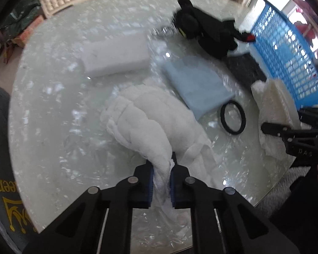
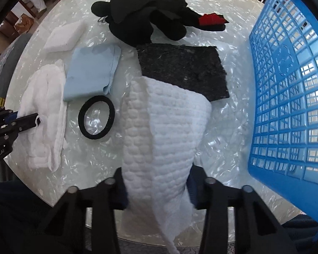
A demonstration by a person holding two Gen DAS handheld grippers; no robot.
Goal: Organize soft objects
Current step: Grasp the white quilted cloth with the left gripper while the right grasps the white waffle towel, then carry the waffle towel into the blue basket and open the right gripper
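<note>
Blue basket [image 2: 290, 97]: cut off by the right edge in both views; interior not visible.
Dark felt pad [image 2: 184, 69]: near corner hidden under the quilted white cloth [image 2: 163, 127].
Black plush toy [image 1: 207, 31]: motion-blurred in the left view; features unreadable.
Right fingers [image 2: 193, 188]: inner faces hidden by the quilted white cloth.

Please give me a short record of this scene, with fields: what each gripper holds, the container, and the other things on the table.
left gripper: shut on white towel
right gripper: shut on quilted white pad
container: blue basket, at the right
surface: glass table
also on table: black plush toy, dark felt sheet, light blue cloth, black ring, white foam block
</note>
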